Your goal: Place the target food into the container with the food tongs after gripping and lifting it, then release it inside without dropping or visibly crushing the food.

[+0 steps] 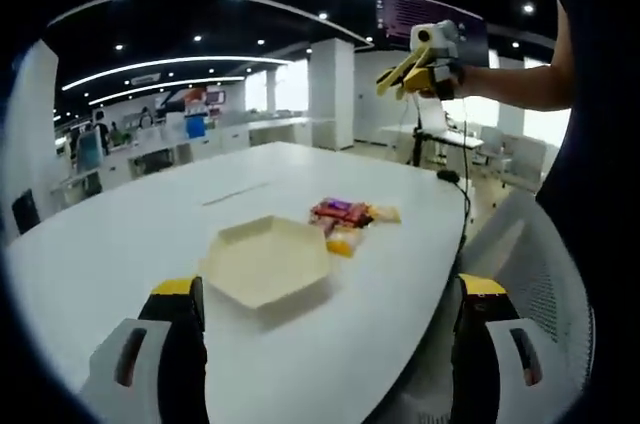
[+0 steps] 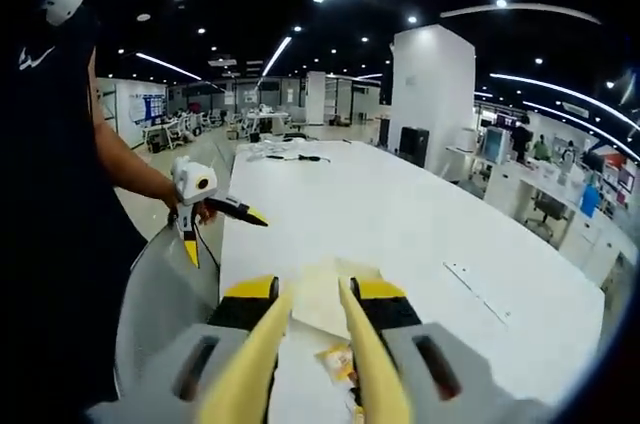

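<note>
Yellow plastic food tongs (image 2: pixel 305 364) are clamped between the right gripper's (image 2: pixel 312 316) jaws, arms apart, tips out of sight, poised over the small heap of wrapped snacks (image 1: pixel 345 216) by the white tabletop's (image 1: pixel 150 224) near edge. Just beside the heap sits the cream hexagonal paper container (image 1: pixel 266 260). The left gripper (image 1: pixel 330 289) hangs spread wide and empty. Judging by this, the approach is under way; next, lower the tongs around one snack and squeeze gently.
</note>
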The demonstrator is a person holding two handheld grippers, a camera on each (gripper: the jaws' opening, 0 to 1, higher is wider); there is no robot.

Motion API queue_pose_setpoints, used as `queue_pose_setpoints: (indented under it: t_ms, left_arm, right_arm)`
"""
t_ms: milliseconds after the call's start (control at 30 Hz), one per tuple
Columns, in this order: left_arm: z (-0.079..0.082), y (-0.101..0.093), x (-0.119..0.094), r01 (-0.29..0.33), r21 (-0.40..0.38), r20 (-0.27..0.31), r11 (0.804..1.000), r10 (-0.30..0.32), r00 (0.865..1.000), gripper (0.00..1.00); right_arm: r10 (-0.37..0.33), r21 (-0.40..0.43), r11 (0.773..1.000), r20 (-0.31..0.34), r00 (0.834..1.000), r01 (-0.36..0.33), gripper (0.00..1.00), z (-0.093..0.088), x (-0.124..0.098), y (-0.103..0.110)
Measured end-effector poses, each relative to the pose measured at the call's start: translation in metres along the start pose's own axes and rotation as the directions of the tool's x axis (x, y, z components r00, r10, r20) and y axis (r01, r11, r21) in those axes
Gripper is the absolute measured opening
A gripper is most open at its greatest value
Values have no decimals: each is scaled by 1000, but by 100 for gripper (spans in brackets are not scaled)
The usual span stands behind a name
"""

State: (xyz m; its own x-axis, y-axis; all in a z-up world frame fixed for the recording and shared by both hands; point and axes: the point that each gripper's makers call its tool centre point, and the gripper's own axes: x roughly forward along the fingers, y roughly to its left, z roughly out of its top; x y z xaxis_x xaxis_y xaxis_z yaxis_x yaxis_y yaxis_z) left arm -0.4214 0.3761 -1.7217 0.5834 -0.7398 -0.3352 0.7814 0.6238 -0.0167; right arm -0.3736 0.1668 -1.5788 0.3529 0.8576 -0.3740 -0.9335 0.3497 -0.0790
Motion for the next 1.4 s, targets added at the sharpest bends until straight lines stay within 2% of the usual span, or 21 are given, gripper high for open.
queue_pose_setpoints:
  t_ms: [67,133,167,267,333,400,433,500,533,567,633,700,867,1000,1100,1233,1267,1400]
  left_arm:
    - [-8,1,2,-9,5,-9,1000,9,1000,100]
    - [-22,-10,4,38,15,-61,999,-37,997,100]
    - [-24,-12,5,46,12,-66,999,-46,997,100]
    - [-23,-14,7,40,6,-53,999,-39,998,100]
    - [-23,-12,7,13,27,-59,1000,-11,998,100]
    - [-22,-5,6,-28,45,-41,999,29,999,100]
    - [-20,-2,6,-42,10,-29,999,42,999,100]
    - [-18,3,4,-52,17,-23,998,53,998,100]
    - [-19,5,4,-57,-15,-24,998,57,998,100]
    - [-22,10,3,-82,-14,-41,996,82,996,100]
    - [-20,14,2,-100,-9,-28,995,100,995,100]
    - [-20,11,2,-102,-10,-18,995,102,995,100]
    - [-24,12,4,-113,37,-17,993,114,993,100]
    - [-33,12,5,-120,63,-51,991,123,991,100]
    - [-40,11,6,-107,52,-85,993,111,990,100]
    - [-40,11,7,-110,54,-77,992,114,990,100]
    - [-41,12,8,-116,55,-91,992,121,988,100]
    - [-43,15,7,-123,45,-98,991,126,987,100]
  right_arm:
    - [0,-1,1000,-11,1000,0,28,-2,5,1]
    - [-12,4,1000,-23,1000,12,28,-4,8,-2]
    - [-14,5,1000,-25,1000,14,28,-4,8,-3]
    - [-22,2,1000,-25,999,22,27,-3,9,-4]
    - [-23,4,1000,-48,999,23,27,-5,12,-4]
    - [-23,10,1000,-64,998,23,27,-6,15,-5]
    - [-20,25,999,-71,997,21,27,-6,16,-5]
    - [-26,22,999,-85,996,28,27,-8,18,-6]
    - [-26,20,999,-91,996,28,27,-9,19,-6]
    - [-27,20,999,-96,995,29,27,-10,20,-8]
    - [-29,15,999,-98,995,30,27,-13,20,-11]
    - [-28,-8,1000,-119,993,28,28,-19,22,-13]
    - [-14,-24,1000,-119,993,11,27,-31,28,-22]
    - [-10,-19,1000,-136,991,7,28,-44,33,-33]
    - [-2,-20,1000,-140,990,0,27,-49,37,-34]
    - [-6,-24,1000,-160,987,2,27,-59,40,-42]
    - [-15,-26,1000,-171,985,11,27,-62,40,-46]
    - [-21,-2,1000,-165,986,21,27,-65,39,-50]
